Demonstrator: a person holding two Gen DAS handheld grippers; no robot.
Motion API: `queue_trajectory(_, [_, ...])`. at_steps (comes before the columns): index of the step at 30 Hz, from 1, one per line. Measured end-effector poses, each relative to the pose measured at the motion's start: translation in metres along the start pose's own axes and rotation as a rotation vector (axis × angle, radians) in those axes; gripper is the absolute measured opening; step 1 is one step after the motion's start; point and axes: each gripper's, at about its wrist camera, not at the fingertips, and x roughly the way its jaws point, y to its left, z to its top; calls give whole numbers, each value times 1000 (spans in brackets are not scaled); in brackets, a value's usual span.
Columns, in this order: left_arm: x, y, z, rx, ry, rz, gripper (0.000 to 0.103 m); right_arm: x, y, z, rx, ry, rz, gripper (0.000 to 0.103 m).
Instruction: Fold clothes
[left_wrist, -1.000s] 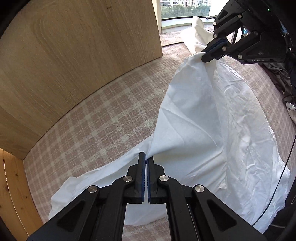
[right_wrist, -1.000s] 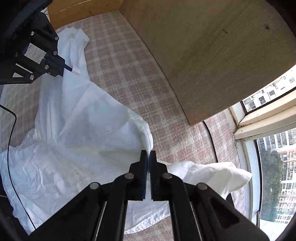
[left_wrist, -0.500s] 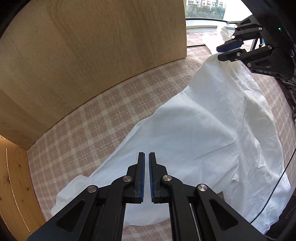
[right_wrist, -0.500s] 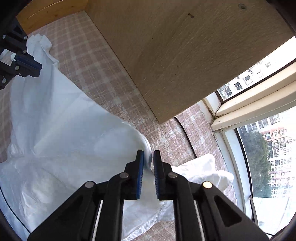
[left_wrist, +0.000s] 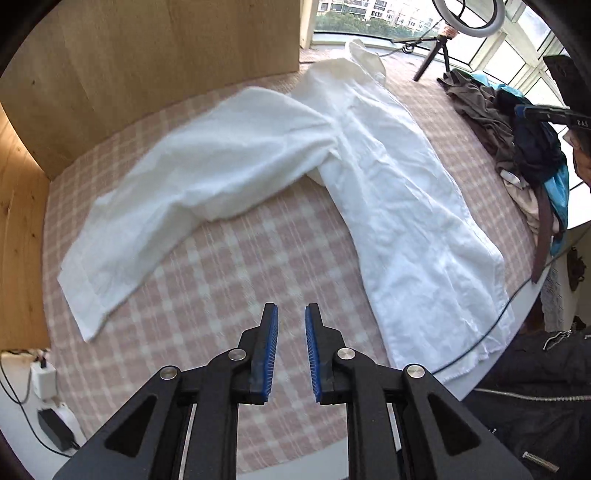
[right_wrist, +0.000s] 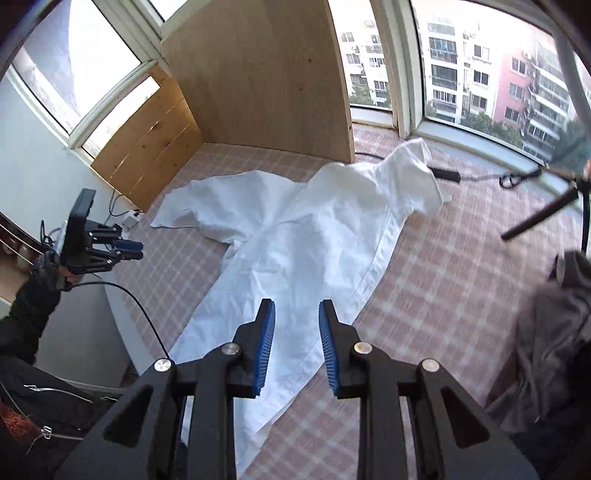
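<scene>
White cotton, a long-sleeved shirt (left_wrist: 388, 177), is lying spread on the plaid-covered counter (left_wrist: 240, 266), one sleeve trailing toward the wooden panel (left_wrist: 147, 55), probably laid flat for folding. Left tongs (left_wrist: 291, 350) are hovering above bare plaid, jaws opening with nothing between them.

Right tongs (right_wrist: 297, 343) are hanging over the shirt's (right_wrist: 295, 251) lower body, jaws also opening and empty; the left tongs (right_wrist: 129, 249) are showing beside the counter's edge.

Counts: 1 white garment (left_wrist: 391, 173) spread flat on 1 table (left_wrist: 229, 280) with checked cloth. 2 claws: left claw (left_wrist: 291, 343), right claw (right_wrist: 296, 345), each 2 blue pads. 1 heap of dark clothes (left_wrist: 517, 140). 1 ring light (left_wrist: 469, 18). 1 wooden panel (left_wrist: 155, 55).
</scene>
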Motion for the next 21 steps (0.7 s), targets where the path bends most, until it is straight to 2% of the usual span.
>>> queue_trajectory(1, [7, -9, -13, -3, 16, -32, 17, 1, -2, -29, 47, 15, 2, 25])
queue_trajectory(2, [15, -18, -26, -6, 29, -61, 20, 8, 2, -58, 68, 34, -23, 25])
queue_trajectory(5, [38, -44, -57, -20, 69, -141, 20, 45, 19, -141, 116, 104, -100, 25])
queue_trajectory(7, [52, -59, -71, -17, 85, -171, 22, 72, 28, -183, 167, 122, -141, 25])
queue_trajectory(9, [64, -72, -80, 6, 102, -164, 23, 95, 37, -211, 213, 138, -147, 25])
queue_trajectory(12, [74, -83, -82, 21, 111, -156, 26, 115, 55, -237, 242, 149, -128, 25])
queue_trajectory(16, [84, -94, -84, 19, 125, -157, 28, 127, 71, -252, 222, 162, -211, 25])
queue_trajectory(21, [68, -115, -88, 75, 84, -117, 28, 98, 62, -255, 313, 84, -220, 25])
